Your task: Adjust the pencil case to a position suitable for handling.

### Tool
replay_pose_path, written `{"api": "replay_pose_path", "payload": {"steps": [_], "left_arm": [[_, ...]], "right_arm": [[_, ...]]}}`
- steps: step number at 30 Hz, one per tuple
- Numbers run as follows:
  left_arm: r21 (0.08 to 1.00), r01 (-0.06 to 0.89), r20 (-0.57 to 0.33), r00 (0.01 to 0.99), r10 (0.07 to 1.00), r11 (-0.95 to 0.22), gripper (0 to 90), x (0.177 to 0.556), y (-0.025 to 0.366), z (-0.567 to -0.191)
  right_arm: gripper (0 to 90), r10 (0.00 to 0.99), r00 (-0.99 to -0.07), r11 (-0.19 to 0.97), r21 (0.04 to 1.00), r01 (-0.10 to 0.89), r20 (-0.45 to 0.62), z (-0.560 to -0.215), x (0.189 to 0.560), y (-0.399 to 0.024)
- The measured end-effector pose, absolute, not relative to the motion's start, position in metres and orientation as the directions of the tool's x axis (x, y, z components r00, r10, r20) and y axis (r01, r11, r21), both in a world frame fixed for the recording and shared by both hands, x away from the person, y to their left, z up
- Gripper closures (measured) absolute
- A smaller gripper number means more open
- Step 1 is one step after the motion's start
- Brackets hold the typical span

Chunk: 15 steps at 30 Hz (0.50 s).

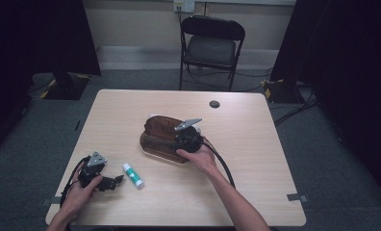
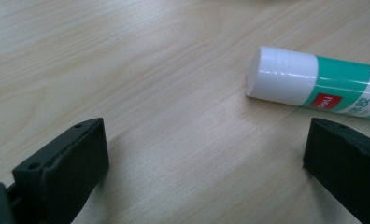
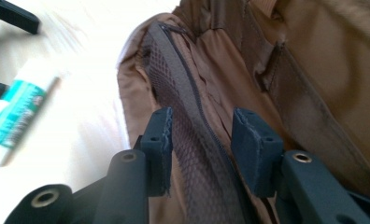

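- A light wooden table fills the lower middle of the frame.
- A black folding chair stands at the upper middle, behind the table.
- Grey carpet covers the floor.
- Dark curtains hang at upper left and right.
- A pale wall with a socket runs along the top.

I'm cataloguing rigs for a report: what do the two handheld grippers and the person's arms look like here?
Both are black. The left gripper and right gripper each carry a grey three-cornered plate on top and trail a black cable. Their fingers are blocky black pads with small screw holes; the right gripper's fingers sit on arms with metal-ringed holes. The forearms are bare, with no sleeves.
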<state>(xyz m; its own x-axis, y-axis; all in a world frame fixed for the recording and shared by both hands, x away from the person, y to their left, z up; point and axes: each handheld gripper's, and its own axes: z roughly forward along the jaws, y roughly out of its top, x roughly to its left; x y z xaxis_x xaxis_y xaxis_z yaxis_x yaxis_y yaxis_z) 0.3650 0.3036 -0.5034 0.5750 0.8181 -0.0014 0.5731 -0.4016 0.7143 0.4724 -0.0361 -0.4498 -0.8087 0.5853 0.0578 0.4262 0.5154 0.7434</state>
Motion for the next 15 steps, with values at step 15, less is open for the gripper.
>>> {"api": "replay_pose_path", "payload": {"steps": [15], "left_arm": [[0.714, 0.573, -0.001, 0.575, 0.818, -0.402, 0.0, 0.365, 0.304, -0.503]], "right_arm": [[55.9, 0.584, -0.810, 0.547, 0.718, 0.430, 0.040, -0.468, 0.481, -0.028]]}}
